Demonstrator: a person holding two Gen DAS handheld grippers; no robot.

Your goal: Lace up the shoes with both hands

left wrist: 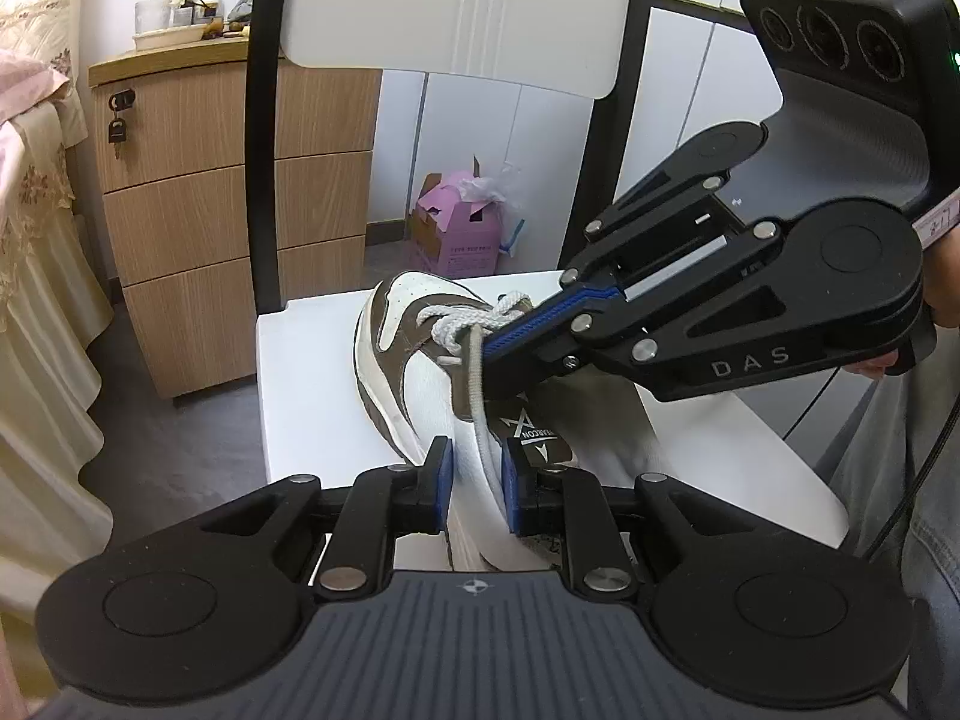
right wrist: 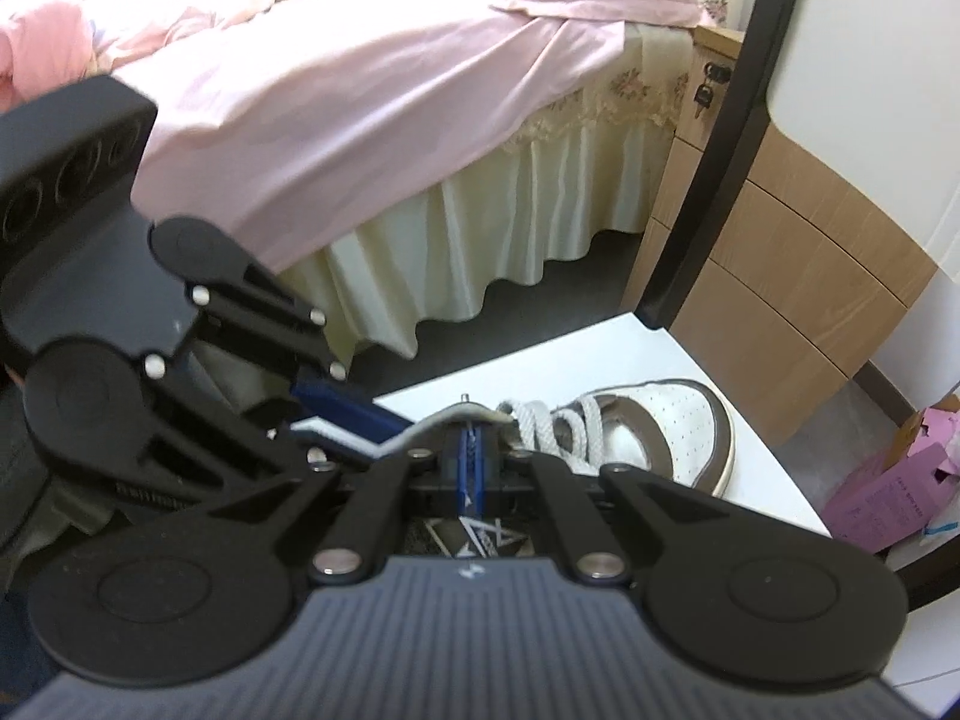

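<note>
On the white chair seat the shoe lies on its side, toe toward the backrest, so the lacing faces both grippers. At its collar the left gripper has its jaws narrowed around the white side wall of the shoe, and the pads look pressed to it, probably to pin the shoe while the other hand works. A loose run of lace hangs down across that wall toward these jaws, though whether it is caught too cannot be told. From the right, the right gripper reaches in with its blue fingers shut together, tips at the crossed laces; a strand seems nipped there, likely to draw it snug. Its own view shows the same closed pads just behind the lacing.
</note>
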